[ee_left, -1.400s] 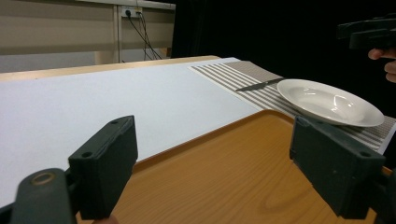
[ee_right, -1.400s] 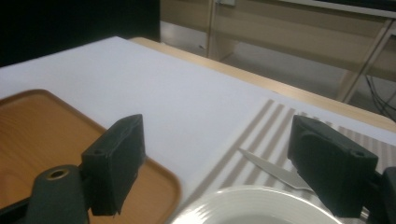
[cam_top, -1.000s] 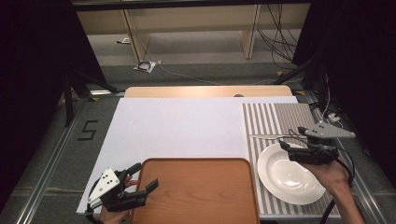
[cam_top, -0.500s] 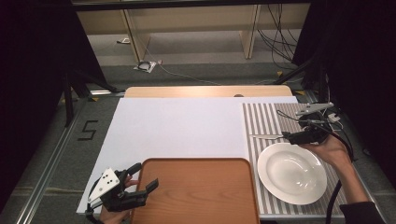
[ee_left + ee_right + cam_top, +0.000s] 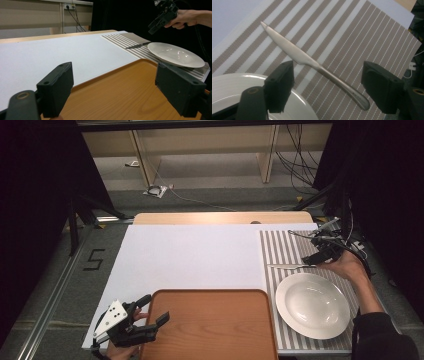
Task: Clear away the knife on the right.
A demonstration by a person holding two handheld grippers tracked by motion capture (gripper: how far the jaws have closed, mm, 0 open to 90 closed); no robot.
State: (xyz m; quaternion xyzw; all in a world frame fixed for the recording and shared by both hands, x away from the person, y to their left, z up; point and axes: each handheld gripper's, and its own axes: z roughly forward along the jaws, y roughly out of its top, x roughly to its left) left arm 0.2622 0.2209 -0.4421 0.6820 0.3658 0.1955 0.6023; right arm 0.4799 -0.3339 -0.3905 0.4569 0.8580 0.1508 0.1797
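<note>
White tabletop sheet [image 5: 190, 255] spanning the work surface; lying to its right, brown-and-white striped woven placemat [image 5: 285, 245]. Resting at the near edge, orange-brown wooden tray [image 5: 210, 325], bare. Sitting on the mat's near half, round white ceramic plate [image 5: 312, 304], empty. Lying just beyond the plate's far rim, apart from it, slim steel table knife [image 5: 312, 63], blade pointing toward the white sheet, handle toward the mat's outer edge.

Left gripper [image 5: 150, 317] hovering at the tray's left rim, jaws standing wide apart, nothing between them, unmoved since a second ago. Right gripper [image 5: 327, 86] having travelled from above the plate outward to the knife's handle end, now hanging over it, jaws having just been closing slightly yet standing apart, handle lying between them but untouched.

Judging from this shift: approaching for a pickup of the knife, grasp not yet made; lowering onto the handle and pinching it probably coming next.
</note>
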